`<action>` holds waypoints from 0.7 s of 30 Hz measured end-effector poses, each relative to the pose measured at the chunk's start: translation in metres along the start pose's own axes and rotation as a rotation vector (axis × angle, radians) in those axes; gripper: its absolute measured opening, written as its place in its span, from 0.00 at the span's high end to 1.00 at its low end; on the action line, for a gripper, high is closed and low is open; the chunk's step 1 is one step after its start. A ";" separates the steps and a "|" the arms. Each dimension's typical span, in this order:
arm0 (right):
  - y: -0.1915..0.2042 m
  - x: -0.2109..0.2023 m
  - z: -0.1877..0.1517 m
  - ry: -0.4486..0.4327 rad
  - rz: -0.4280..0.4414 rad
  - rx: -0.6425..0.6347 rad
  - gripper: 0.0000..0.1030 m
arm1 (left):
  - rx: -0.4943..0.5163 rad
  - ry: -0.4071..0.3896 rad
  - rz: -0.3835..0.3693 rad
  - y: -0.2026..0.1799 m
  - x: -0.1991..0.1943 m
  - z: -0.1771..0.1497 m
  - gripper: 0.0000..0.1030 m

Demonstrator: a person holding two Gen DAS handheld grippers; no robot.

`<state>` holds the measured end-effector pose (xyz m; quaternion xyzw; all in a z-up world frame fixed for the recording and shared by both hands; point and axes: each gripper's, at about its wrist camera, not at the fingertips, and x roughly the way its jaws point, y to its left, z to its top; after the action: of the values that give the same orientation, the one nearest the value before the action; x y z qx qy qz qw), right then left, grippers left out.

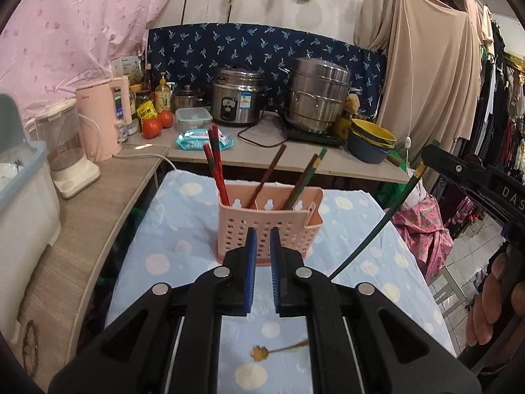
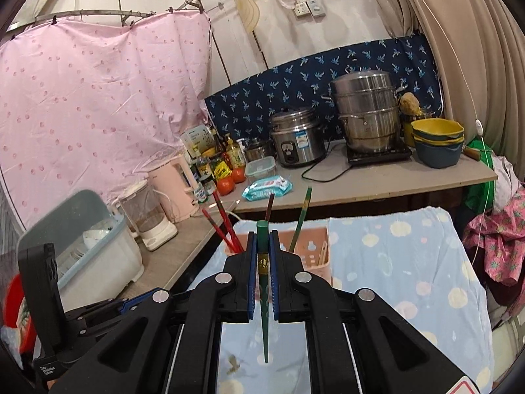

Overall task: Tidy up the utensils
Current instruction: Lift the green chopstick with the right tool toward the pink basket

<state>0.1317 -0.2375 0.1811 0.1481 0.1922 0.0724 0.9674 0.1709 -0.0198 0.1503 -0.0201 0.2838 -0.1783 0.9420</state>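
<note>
On the wooden counter (image 1: pixel 98 190) running along the table's left edge, a lidded plastic bin (image 1: pixel 23 203) is sitting nearest the camera, with a clear blender (image 1: pixel 65 151) and a pink kettle (image 1: pixel 101 121) standing beyond it and two tomatoes (image 1: pixel 157 123) resting further back. On the table itself, draped in a blue cloth with pale dots (image 1: pixel 183 239), the pink perforated utensil holder (image 1: pixel 269 226) is standing upright near the far edge, roughly midway between the left and right edges. Two red chopsticks (image 1: pixel 215 167) are leaning out of its left compartment, a brown chopstick (image 1: pixel 267 177) is tilting from the middle one, and a green-tipped chopstick (image 1: pixel 305 177) is angling out of the right one. The left gripper (image 1: pixel 262 262) is hovering just in front of the holder, its blue-padded jaws standing slightly apart with nothing between them. A small gold spoon (image 1: pixel 262 353) is lying on the cloth near the table's near edge, partly hidden under that gripper. To the right, the right gripper (image 2: pixel 262 262) is clamping a dark green chopstick (image 2: pixel 264 295) between its jaws, the stick's thin end pointing down toward the cloth and its thick end rising level with the holder (image 2: pixel 311 252) behind it. On the rear counter, a rice cooker (image 1: pixel 236 98), a steel steamer pot (image 1: pixel 316 98) and stacked yellow and blue bowls (image 1: pixel 370 141) are standing in a row.
</note>
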 end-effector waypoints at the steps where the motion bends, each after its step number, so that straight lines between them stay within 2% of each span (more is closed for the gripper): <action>1: 0.000 0.005 0.008 -0.010 -0.001 -0.001 0.93 | 0.000 -0.011 0.009 0.002 0.001 0.006 0.92; 4: 0.001 0.011 0.020 -0.027 0.001 0.005 0.93 | -0.018 -0.008 0.012 0.008 0.007 0.010 0.92; 7: 0.000 0.010 0.015 -0.031 -0.007 -0.002 0.93 | -0.022 0.028 0.002 0.010 0.015 -0.006 0.92; 11: -0.008 0.003 -0.002 -0.020 -0.040 0.004 0.93 | -0.046 0.129 -0.024 0.007 0.032 -0.043 0.91; 15: -0.025 -0.008 -0.021 0.004 -0.074 0.040 0.93 | -0.079 0.251 -0.041 -0.004 0.055 -0.090 0.80; 21: -0.049 -0.018 -0.046 0.052 -0.109 0.083 0.93 | -0.107 0.379 -0.025 -0.021 0.093 -0.138 0.80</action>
<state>0.1007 -0.2758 0.1312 0.1754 0.2281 0.0153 0.9576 0.1611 -0.0631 -0.0113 -0.0400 0.4647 -0.1751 0.8670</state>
